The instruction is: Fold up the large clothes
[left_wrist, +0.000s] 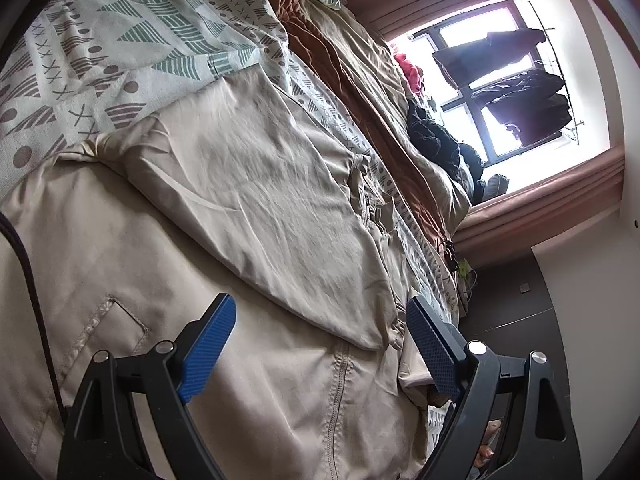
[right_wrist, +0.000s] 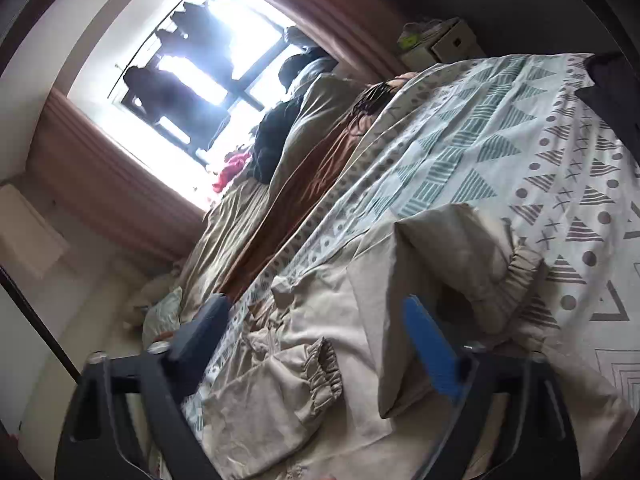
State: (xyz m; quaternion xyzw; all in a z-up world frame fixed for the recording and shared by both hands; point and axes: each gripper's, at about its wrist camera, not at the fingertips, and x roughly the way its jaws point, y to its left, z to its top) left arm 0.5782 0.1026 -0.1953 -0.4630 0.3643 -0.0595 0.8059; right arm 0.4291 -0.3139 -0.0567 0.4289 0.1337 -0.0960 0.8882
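Left gripper [left_wrist: 320, 344]: jaws spread wide, nothing between the blue pads [left_wrist: 210, 346]. It hangs above the beige jacket [left_wrist: 240, 208], and contact with the fabric cannot be confirmed from this view. Directly between the pads lies the edge of a folded-over panel of the jacket, with the front zipper [left_wrist: 338, 392] running below it. A welt pocket [left_wrist: 120, 316] sits to the left of the left pad. A dark cable [left_wrist: 28, 264] crosses the jacket along the left edge of the frame.

Right gripper [right_wrist: 316, 340]: jaws also spread wide, empty. The picture is motion-blurred, so the finger outlines are soft. Between and ahead of the fingers lies the same beige jacket [right_wrist: 360, 300]. One sleeve with an elastic cuff [right_wrist: 324, 376] rests crumpled near the left finger; a second elastic cuff [right_wrist: 520, 268] is folded onto the garment body just beyond the right finger.

Location of garment: spread on a bed covered by a patterned sheet [right_wrist: 500, 140] with green and brown triangles, dots and crosses. Beyond it lie a brown and tan duvet [right_wrist: 312, 168], a dark clothing pile [right_wrist: 276, 140] and a red item [right_wrist: 232, 168] near the window [right_wrist: 224, 60], which has pink curtains [right_wrist: 100, 184] and dark garments hanging outside.
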